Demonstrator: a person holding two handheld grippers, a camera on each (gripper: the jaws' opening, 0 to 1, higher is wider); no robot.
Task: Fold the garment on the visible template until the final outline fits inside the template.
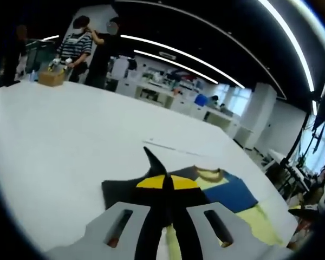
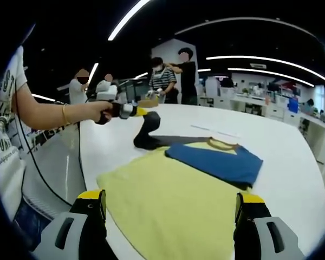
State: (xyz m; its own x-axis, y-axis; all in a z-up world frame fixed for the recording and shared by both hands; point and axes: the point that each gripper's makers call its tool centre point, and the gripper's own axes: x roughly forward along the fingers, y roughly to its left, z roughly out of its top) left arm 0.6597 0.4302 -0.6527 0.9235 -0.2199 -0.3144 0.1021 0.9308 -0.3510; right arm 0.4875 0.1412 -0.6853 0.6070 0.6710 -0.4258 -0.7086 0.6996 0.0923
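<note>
— On the white table (image 2: 292, 157), what lies there?
— A garment (image 2: 173, 200), spread flat: yellow body toward the right gripper's camera, one blue sleeve folded across its far right part, a dark sleeve at its far left corner.
— Left of the garment, who is working?
— A person's hand (image 2: 100, 112) holds the left gripper (image 2: 142, 112) out over the garment's far left corner. Its jaws are pressed together on the dark sleeve (image 2: 147, 132), lifting it up off the table.
— Does the left gripper view agree?
— Yes: the left gripper (image 1: 166, 187) has its yellow-tipped jaws closed on dark cloth.
— And the right gripper (image 2: 170, 203)?
— Jaws spread wide, one at each side of the garment's near edge, gripping nothing.
— Beyond the garment?
— Two people (image 2: 173, 76) stand at the table's far edge.
</note>
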